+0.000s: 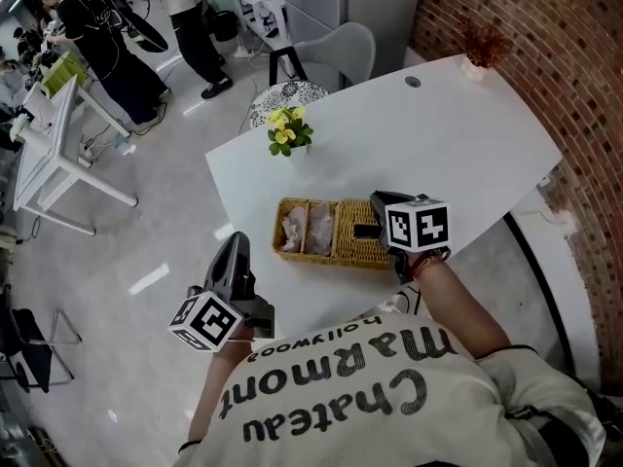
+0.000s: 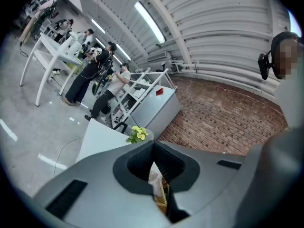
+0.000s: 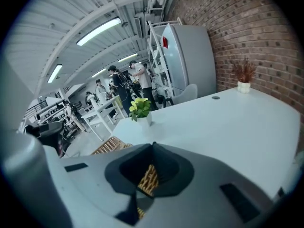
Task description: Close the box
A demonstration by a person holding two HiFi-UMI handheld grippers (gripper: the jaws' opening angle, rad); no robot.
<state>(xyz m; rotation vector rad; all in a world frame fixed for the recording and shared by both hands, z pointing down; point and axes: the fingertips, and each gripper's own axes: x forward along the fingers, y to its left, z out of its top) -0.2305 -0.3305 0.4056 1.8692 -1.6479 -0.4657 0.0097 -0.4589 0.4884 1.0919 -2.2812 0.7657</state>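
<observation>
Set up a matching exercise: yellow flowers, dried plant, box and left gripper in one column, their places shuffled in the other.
1. yellow flowers
2. dried plant
3. box
4. left gripper

a. off the table, over the floor
b. table's far corner, by the brick wall
c. on the table, nearest the person
d. on the table, just beyond the box

Pairs: 1-d, 2-b, 3-c, 4-a

white table (image 1: 458,144) | yellow-flowered potted plant (image 1: 288,132) on it | small pot of dried sprigs (image 1: 482,47) at its far corner | grey chair (image 1: 341,52) beyond | brick wall (image 1: 545,37) at right
</observation>
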